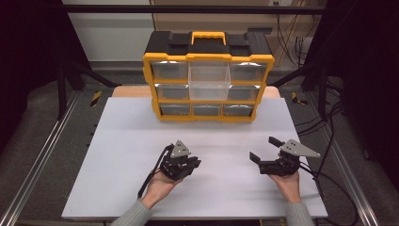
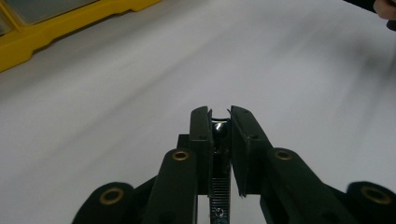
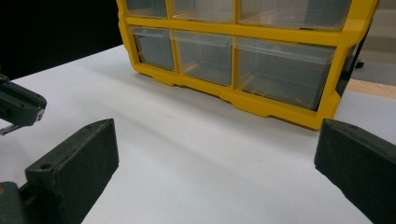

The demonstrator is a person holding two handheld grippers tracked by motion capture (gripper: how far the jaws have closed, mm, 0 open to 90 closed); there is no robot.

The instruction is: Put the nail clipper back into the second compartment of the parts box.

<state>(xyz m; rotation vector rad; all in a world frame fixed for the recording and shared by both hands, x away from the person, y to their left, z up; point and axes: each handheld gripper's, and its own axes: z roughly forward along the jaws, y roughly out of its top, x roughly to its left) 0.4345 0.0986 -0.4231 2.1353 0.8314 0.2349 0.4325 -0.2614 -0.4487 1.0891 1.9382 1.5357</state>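
Note:
A yellow and black drawer organizer point(image 1: 207, 59) with clear drawers stands at the back of the white table point(image 1: 127, 155). Its top middle drawer point(image 1: 209, 75) sticks out forward. My left gripper point(image 1: 196, 162) rests low near the table's front centre. In the left gripper view its jaws point(image 2: 219, 114) stand almost together on a small dark shiny object point(image 2: 218, 129). My right gripper point(image 1: 264, 149) is at the front right with its jaws wide apart and nothing between them. In the right gripper view that gripper point(image 3: 217, 140) faces the organizer's point(image 3: 261, 46) bottom drawers.
The organizer's yellow corner point(image 2: 56, 28) shows top left in the left gripper view. The left gripper's tip point(image 3: 18, 105) shows at the left edge of the right gripper view. Cables point(image 1: 329, 136) lie right of the table. Dark frame rails flank it.

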